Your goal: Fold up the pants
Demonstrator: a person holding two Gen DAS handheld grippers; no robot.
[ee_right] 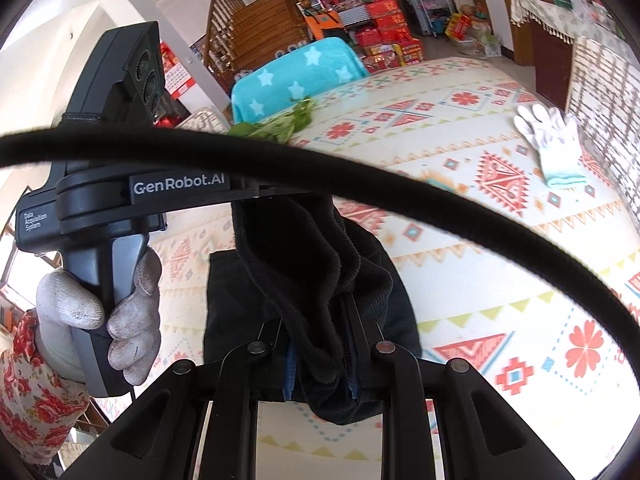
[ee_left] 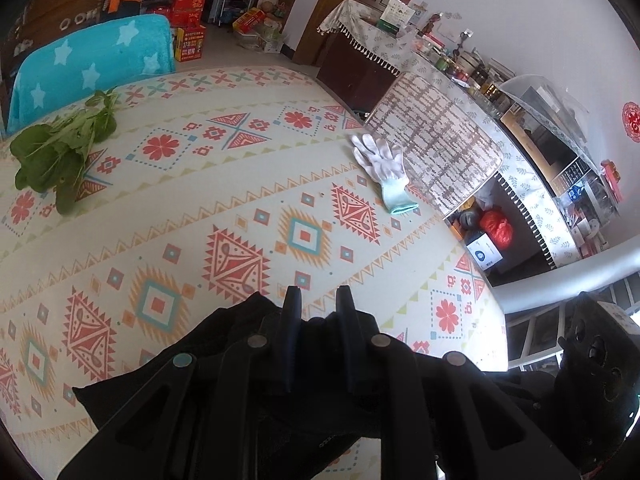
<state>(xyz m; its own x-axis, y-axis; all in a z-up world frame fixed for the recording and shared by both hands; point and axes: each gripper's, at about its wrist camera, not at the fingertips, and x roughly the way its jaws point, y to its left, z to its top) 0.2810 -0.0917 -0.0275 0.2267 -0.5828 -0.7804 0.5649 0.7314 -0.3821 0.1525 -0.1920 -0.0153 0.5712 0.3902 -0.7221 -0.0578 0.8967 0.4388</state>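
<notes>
The black pants lie bunched at the near edge of the patterned tablecloth. My left gripper is shut on the pants' fabric, fingers pointing over the table. In the right wrist view the pants hang in thick folds between my right gripper, which is shut on them. The left gripper body, held by a gloved hand, pinches the same pants a little farther on. A black cable crosses the right wrist view.
A bunch of green leafy vegetables lies at the far left of the table. A white glove lies at the far right edge. A turquoise star-patterned chair back and a chair with a grey cover stand at the table.
</notes>
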